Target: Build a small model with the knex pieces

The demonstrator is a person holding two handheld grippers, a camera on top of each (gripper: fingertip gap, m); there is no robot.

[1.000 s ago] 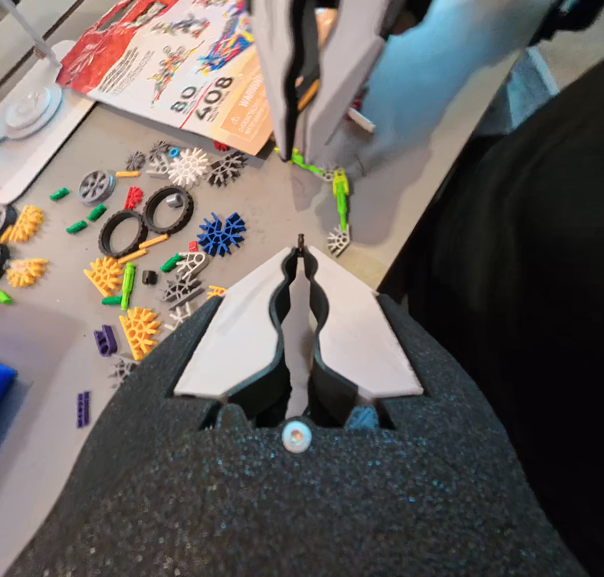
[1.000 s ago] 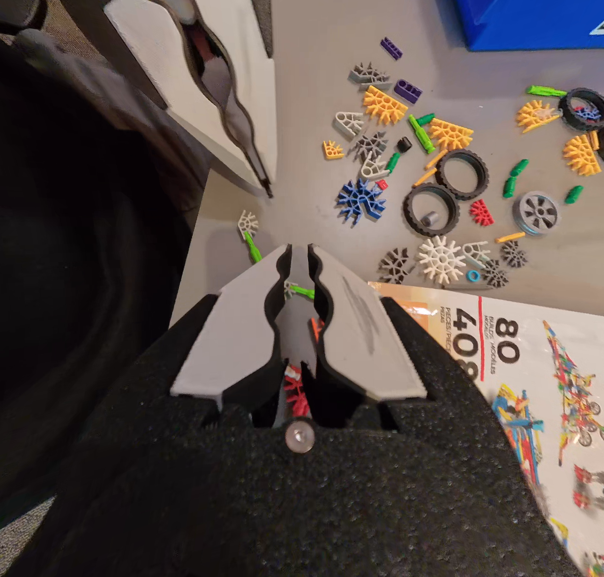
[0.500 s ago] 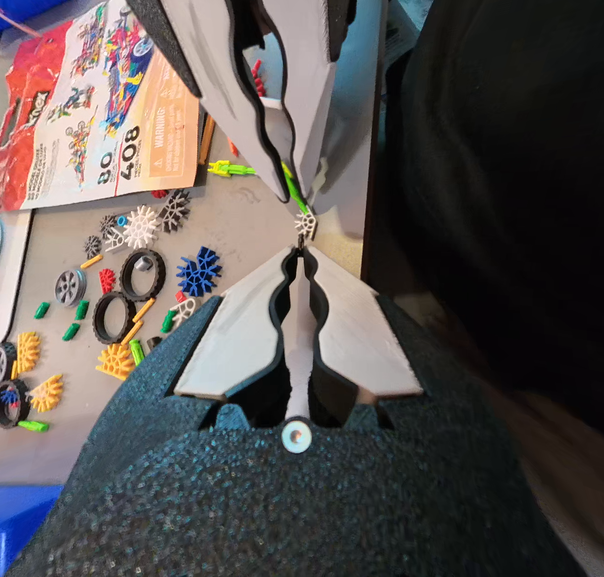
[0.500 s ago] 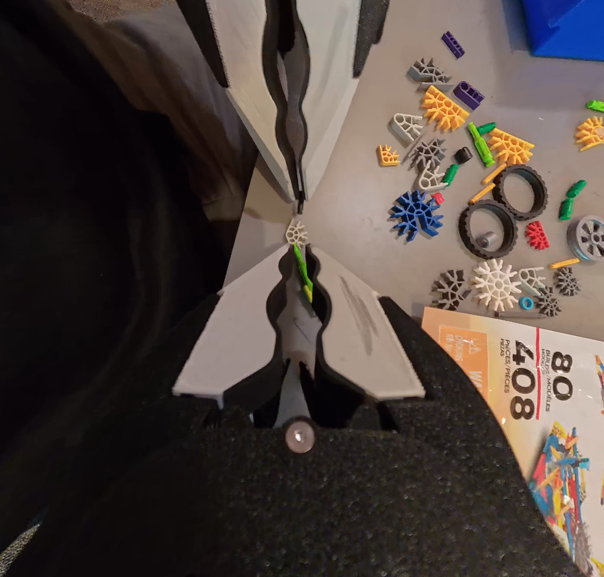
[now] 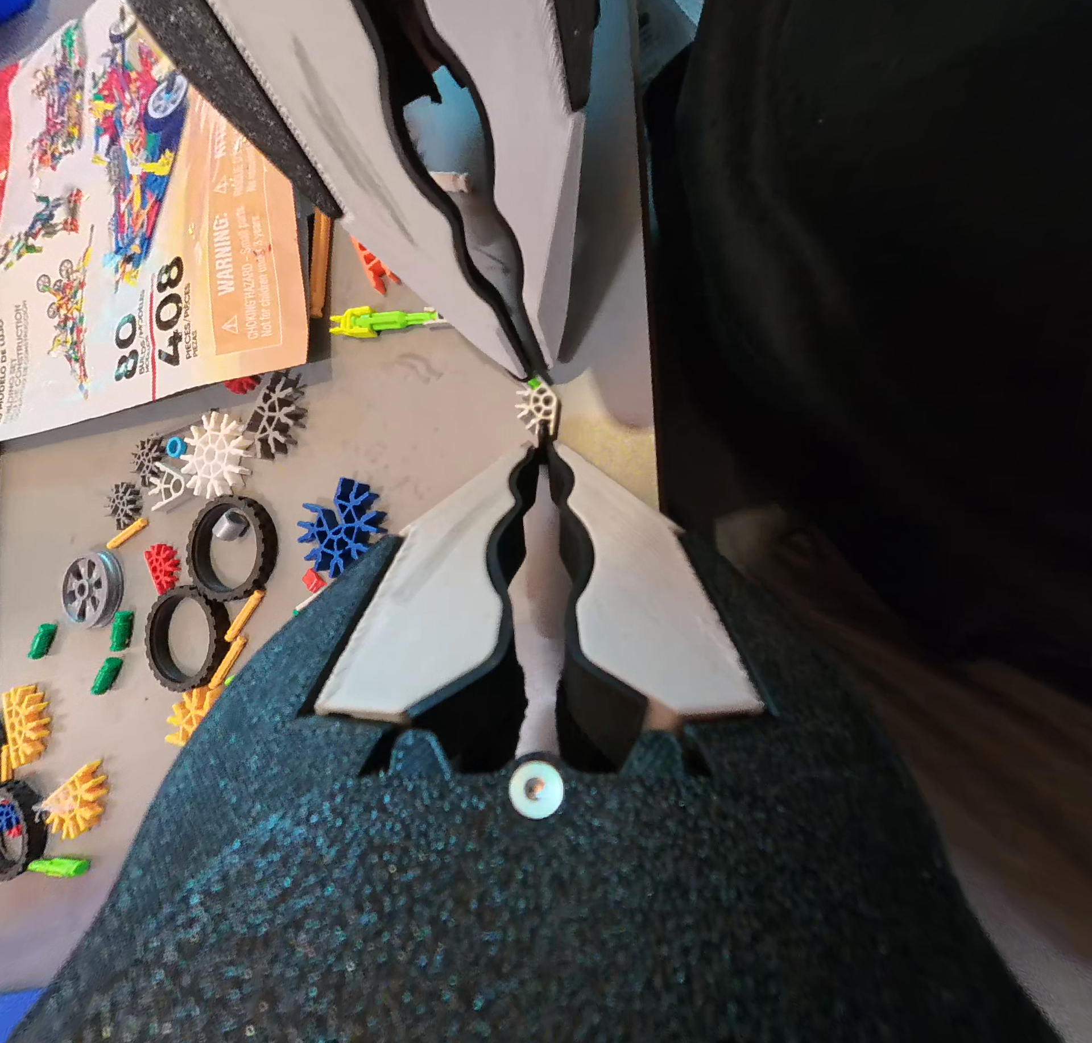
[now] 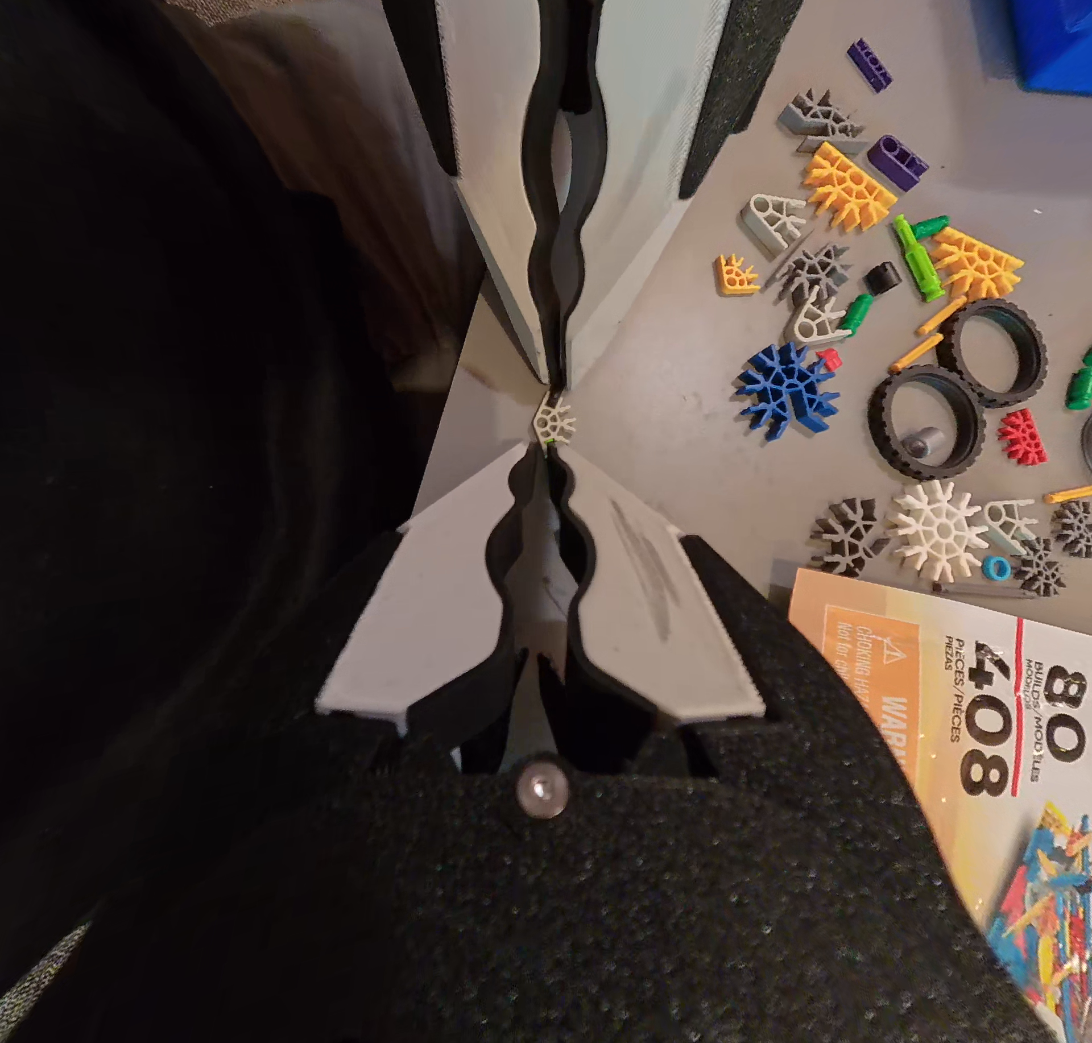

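My left gripper (image 5: 542, 450) is shut on a small dark pin (image 5: 542, 437) that sticks out of its tips. My right gripper (image 6: 546, 453) is shut on a green rod (image 5: 533, 382), almost hidden between its fingers, with a small white fan-shaped connector (image 6: 554, 421) on the end. The two grippers meet tip to tip above the grey table (image 5: 413, 424), near its edge. The pin touches the connector (image 5: 536, 407). The right gripper (image 5: 535, 373) comes down from the top of the left wrist view. The left gripper (image 6: 554, 379) comes down from the top of the right wrist view.
Loose building pieces lie on the table: a blue connector (image 6: 786, 388), two black tyres (image 6: 993, 359), a white snowflake connector (image 6: 936, 530), yellow fans and a green rod with a yellow clip (image 5: 378, 322). A printed sheet (image 6: 975, 719) and a blue box (image 6: 1052, 16) lie farther out. A person in dark clothing stands at the table edge (image 5: 650, 364).
My right gripper closed on the green rod with its connector, lifted it off the table and turned towards my left gripper. The tips have closed in until the pin meets the connector.
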